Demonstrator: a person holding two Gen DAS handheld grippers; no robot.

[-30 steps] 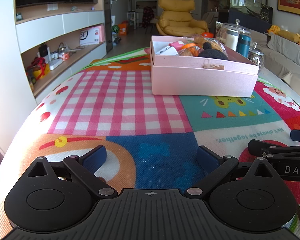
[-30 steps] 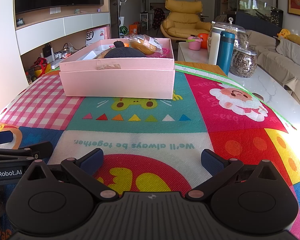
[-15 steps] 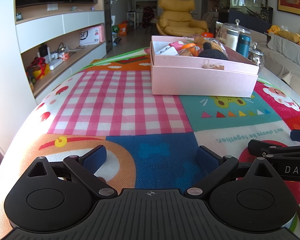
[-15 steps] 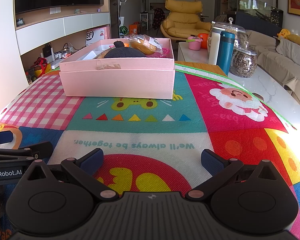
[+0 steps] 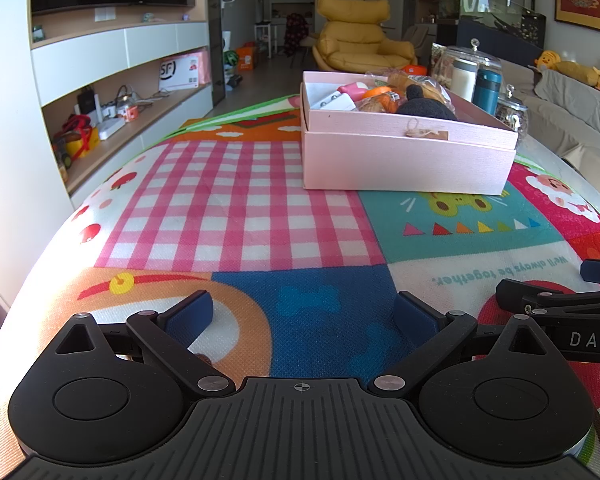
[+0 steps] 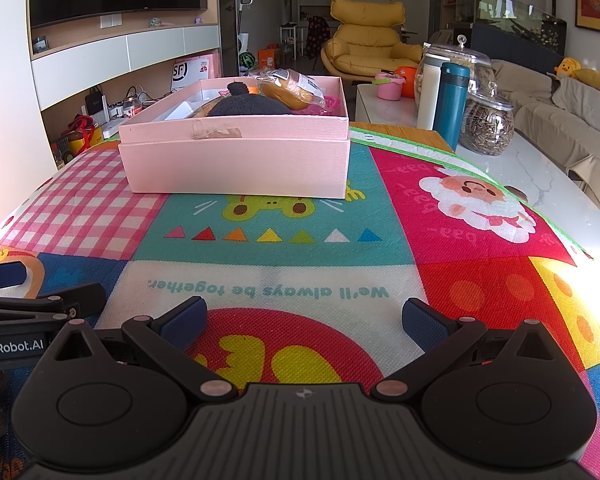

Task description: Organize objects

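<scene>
both grippers rest low at the near edge of the patchwork mat (image 5: 236,208). left gripper (image 5: 305,314): jaws spread wide, nothing between the blue pads, only mat beneath. right gripper (image 6: 305,316): same, wide apart and empty. the two sit side by side, near each other.

pink box (image 5: 404,160) sits on the far half of the mat, well apart from both grippers, lid nested under the base. inside, piled together: a dark plush item (image 6: 246,106), a bagged bread roll (image 6: 290,90), something orange (image 5: 380,98), a pink piece and a white item (image 5: 332,102); the rest is too crowded to tell apart.

no loose objects show on the mat itself. right of the mat, on the bare tabletop: a teal flask (image 6: 452,104), a white bottle, lidded glass jars (image 6: 486,122).

judgement: the gathering looks finished or nearly so, with everything visible already in the box. what may be left: lidding the box, or tidying its contents. cannot tell which is intended.
</scene>
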